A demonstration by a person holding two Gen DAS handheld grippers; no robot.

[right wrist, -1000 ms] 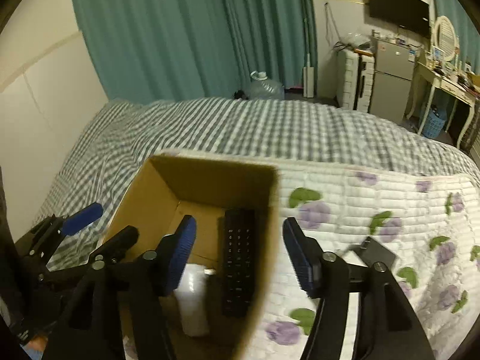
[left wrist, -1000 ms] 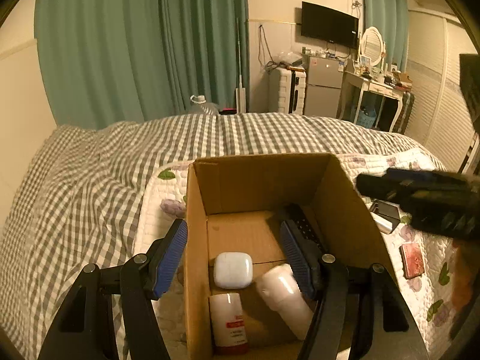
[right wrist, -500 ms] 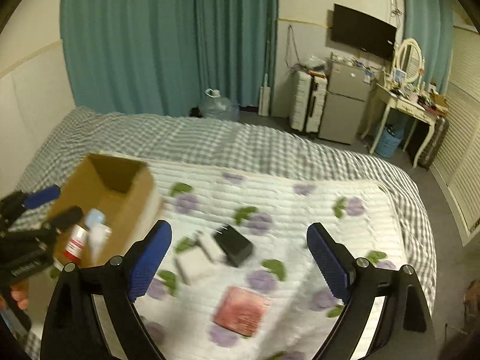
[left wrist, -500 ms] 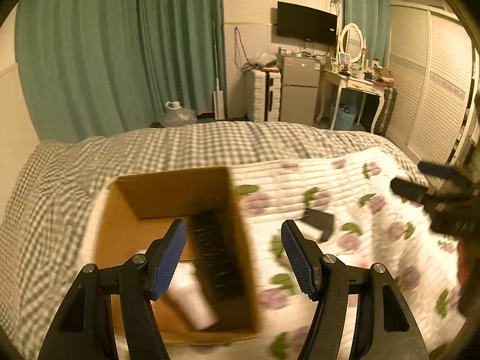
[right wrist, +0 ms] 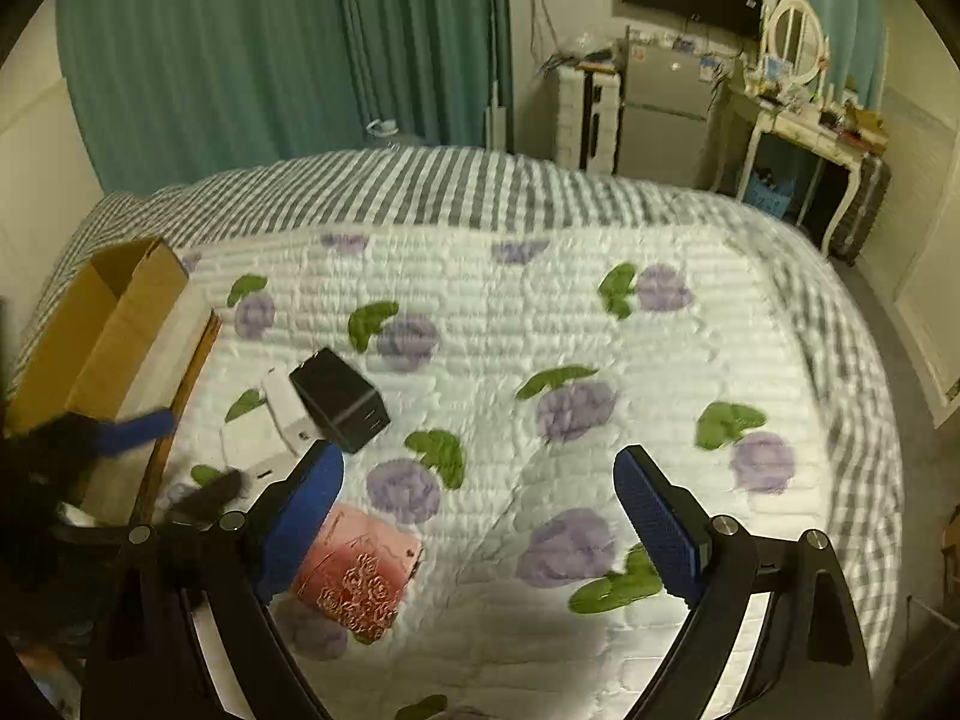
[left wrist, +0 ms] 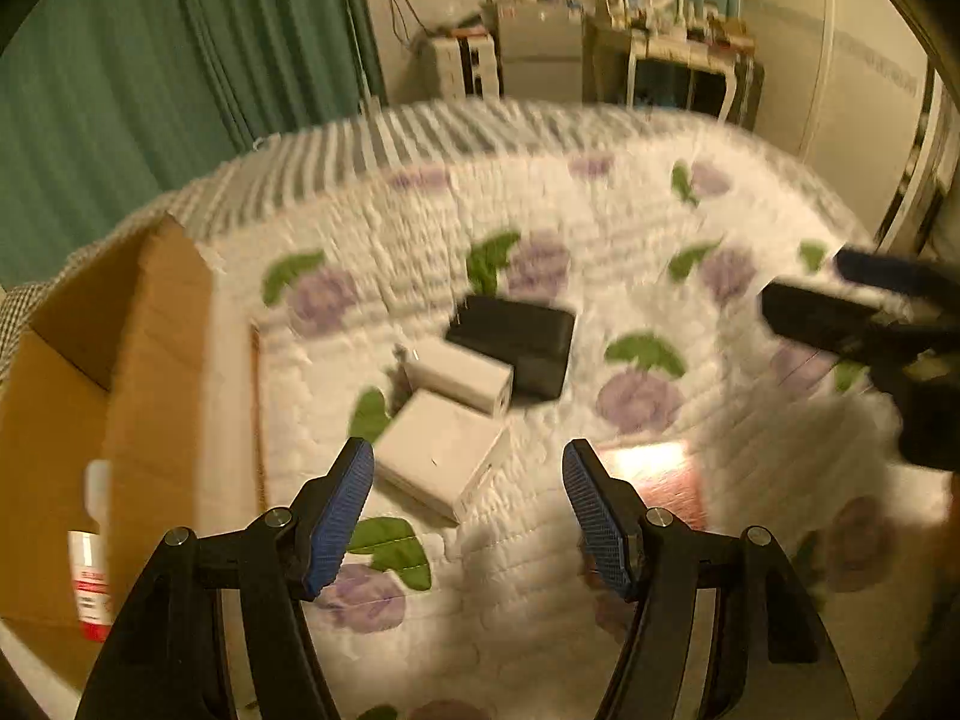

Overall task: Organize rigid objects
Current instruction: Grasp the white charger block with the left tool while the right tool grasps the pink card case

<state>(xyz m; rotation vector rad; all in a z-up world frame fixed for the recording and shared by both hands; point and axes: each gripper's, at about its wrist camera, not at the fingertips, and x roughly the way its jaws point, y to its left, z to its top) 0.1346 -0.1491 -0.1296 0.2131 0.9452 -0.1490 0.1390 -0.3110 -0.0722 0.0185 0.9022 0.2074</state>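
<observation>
On the floral quilt lie a black charger block (left wrist: 516, 343) (right wrist: 340, 401), a white charger (left wrist: 459, 375) (right wrist: 287, 410), a flat white box (left wrist: 438, 456) (right wrist: 255, 450) and a pink embossed box (right wrist: 357, 576) (left wrist: 654, 477). A cardboard box (left wrist: 120, 396) (right wrist: 102, 324) stands at the left, with a red-labelled bottle (left wrist: 90, 564) inside. My left gripper (left wrist: 468, 516) is open and empty, just in front of the flat white box. My right gripper (right wrist: 480, 516) is open and empty above the quilt, its left finger (right wrist: 300, 516) over the pink box.
The grey checked bedspread (right wrist: 420, 192) lies behind the quilt. Teal curtains (right wrist: 270, 48), a small fridge (right wrist: 660, 114) and a white dressing table (right wrist: 804, 126) stand beyond the bed. The right gripper shows at the right of the left wrist view (left wrist: 870, 324).
Both grippers have swung right, away from the cardboard box, and now face the loose items on the quilt. The left gripper has come close to the flat white box.
</observation>
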